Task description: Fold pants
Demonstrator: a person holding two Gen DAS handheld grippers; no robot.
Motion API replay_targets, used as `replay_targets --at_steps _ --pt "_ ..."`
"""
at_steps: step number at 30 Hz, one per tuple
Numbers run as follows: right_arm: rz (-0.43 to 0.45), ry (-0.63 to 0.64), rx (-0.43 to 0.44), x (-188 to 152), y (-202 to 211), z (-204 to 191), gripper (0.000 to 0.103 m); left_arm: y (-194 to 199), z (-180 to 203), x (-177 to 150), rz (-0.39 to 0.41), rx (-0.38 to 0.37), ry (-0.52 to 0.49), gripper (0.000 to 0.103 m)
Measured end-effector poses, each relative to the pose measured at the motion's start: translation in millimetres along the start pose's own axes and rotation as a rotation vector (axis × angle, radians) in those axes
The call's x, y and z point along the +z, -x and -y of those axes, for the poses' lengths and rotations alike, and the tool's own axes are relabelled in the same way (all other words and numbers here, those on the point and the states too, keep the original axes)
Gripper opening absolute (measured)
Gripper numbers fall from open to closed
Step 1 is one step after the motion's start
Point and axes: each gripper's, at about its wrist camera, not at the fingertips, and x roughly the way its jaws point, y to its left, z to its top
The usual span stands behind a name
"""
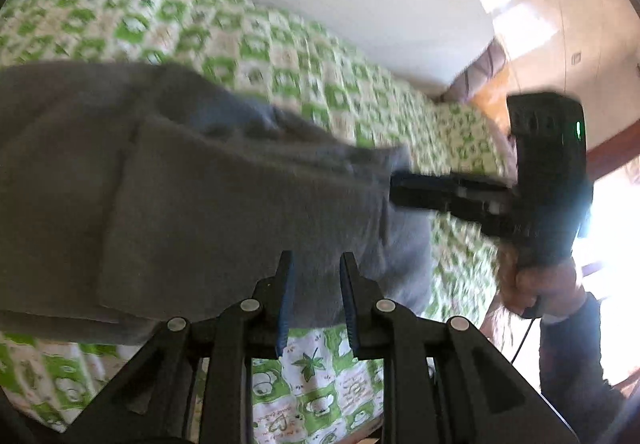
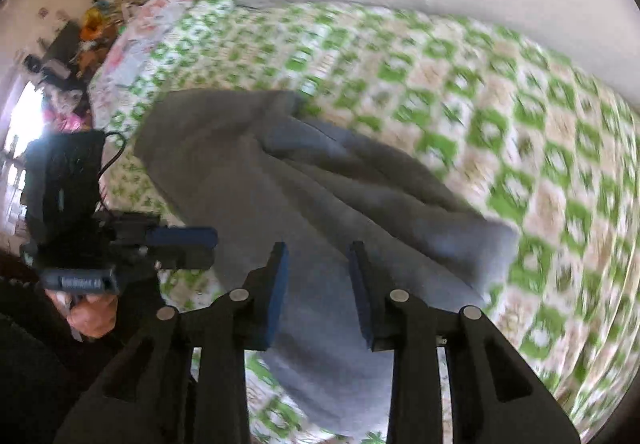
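so, pants (image 1: 208, 180): grey, partly folded, lying on the green-white quilt (image 1: 280, 56), w/ rumpled layers at the far side.
left wrist view only: right gripper (image 1: 400, 190) at the pants' right edge, tips against the cloth; can't tell if closed.
right wrist view only: clutter (image 2: 92, 24) far left by the wall; left gripper (image 2: 208, 244) over the pants' left edge.
fingers: both pairs apart, holding nothing, grey cloth seen between them.

Your rig: black two-finger units, blue pads.
Left gripper (image 1: 316, 264) and right gripper (image 2: 318, 256) both have silver pivot screws; the right unit's housing carries a green LED, thin black cable trailing. Your sleeves are dark, skin bare at the hands.
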Motion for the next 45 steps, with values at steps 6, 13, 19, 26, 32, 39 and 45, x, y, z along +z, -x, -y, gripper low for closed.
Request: replay_targets --at_steps 6,13,19,26,32,39,45 --pt "0.106 -0.129 -0.045 -6 31 38 0.033 -9 -11 -11 -0.062 0.003 0.033 0.022" --pt "0.077 -0.198 -0.088 -31 32 63 0.035 -24 60 -13 -0.089 -0.131 -0.126 0.022" --pt "0.082 -0.245 -0.059 -31 11 76 0.041 -70 100 -20 -0.121 -0.148 -0.229 0.022" --pt "0.123 -0.211 -0.064 -16 12 79 0.014 -102 61 -14 -0.198 -0.124 -0.071 0.004" --pt "0.108 -0.223 -0.169 -3 -19 94 0.016 -117 55 -13 -0.224 -0.066 -0.063 0.0" --pt "0.19 -0.318 -0.103 -13 19 98 0.054 -82 51 -20 -0.22 -0.09 -0.084 0.002" --pt "0.243 -0.243 -0.056 -9 54 54 0.054 0 37 -26 -0.081 -0.105 -0.075 0.01"
